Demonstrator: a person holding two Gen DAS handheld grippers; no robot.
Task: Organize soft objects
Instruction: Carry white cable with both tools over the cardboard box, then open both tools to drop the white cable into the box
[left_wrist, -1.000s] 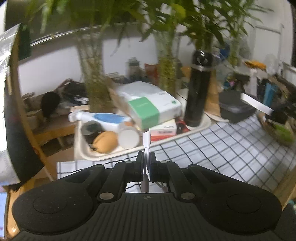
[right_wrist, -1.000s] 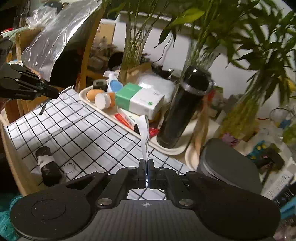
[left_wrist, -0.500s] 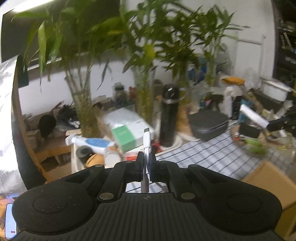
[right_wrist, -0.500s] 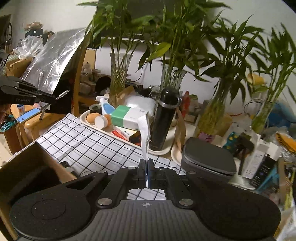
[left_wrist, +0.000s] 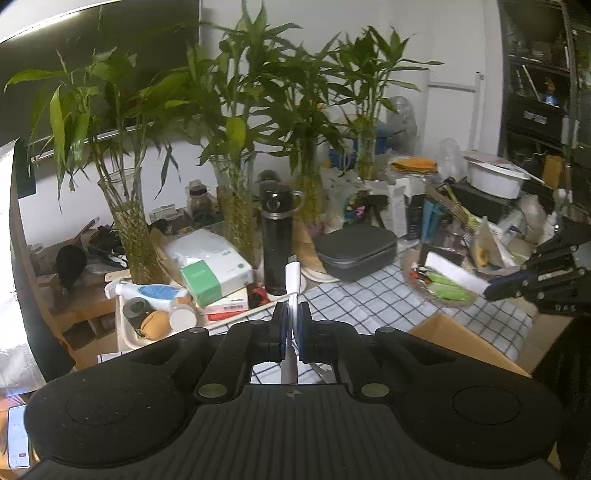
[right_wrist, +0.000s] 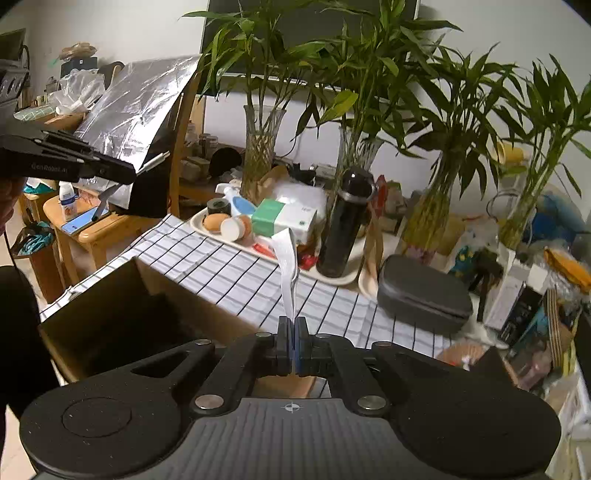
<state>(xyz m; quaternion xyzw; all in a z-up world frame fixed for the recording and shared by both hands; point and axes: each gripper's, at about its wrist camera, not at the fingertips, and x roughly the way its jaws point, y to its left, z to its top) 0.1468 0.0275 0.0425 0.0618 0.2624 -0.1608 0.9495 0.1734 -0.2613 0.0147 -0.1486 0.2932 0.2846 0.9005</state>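
In your left wrist view, your left gripper (left_wrist: 291, 325) is pinched tight on a white cable plug (left_wrist: 293, 280). You hold it by its lower part, so the plug end sticks up and away from you, toward the black bottle (left_wrist: 275, 240) far back on the table. Its long way runs straight out along the fingers. Holding it this way keeps it lifted off the checked cloth (left_wrist: 373, 291), and I think that is so it can go into the cardboard box (left_wrist: 461, 347) near you on the right. Far right, you can see your right gripper (left_wrist: 517, 284) squeezing a flat white strip (left_wrist: 456, 275) that points left. In your right wrist view, your right gripper (right_wrist: 293, 332) is closed tight on that flat white ribbon (right_wrist: 286, 266). The ribbon stands up from the fingers, then bends a little left at the top. Its long way goes up and away from you. It hangs above the cloth, just right of the open cardboard box (right_wrist: 110, 310) near left. Far left, your left gripper (right_wrist: 110, 171) holds the thin plug (right_wrist: 153, 162) pointing right and up. I cannot tell if the two pieces are joined.
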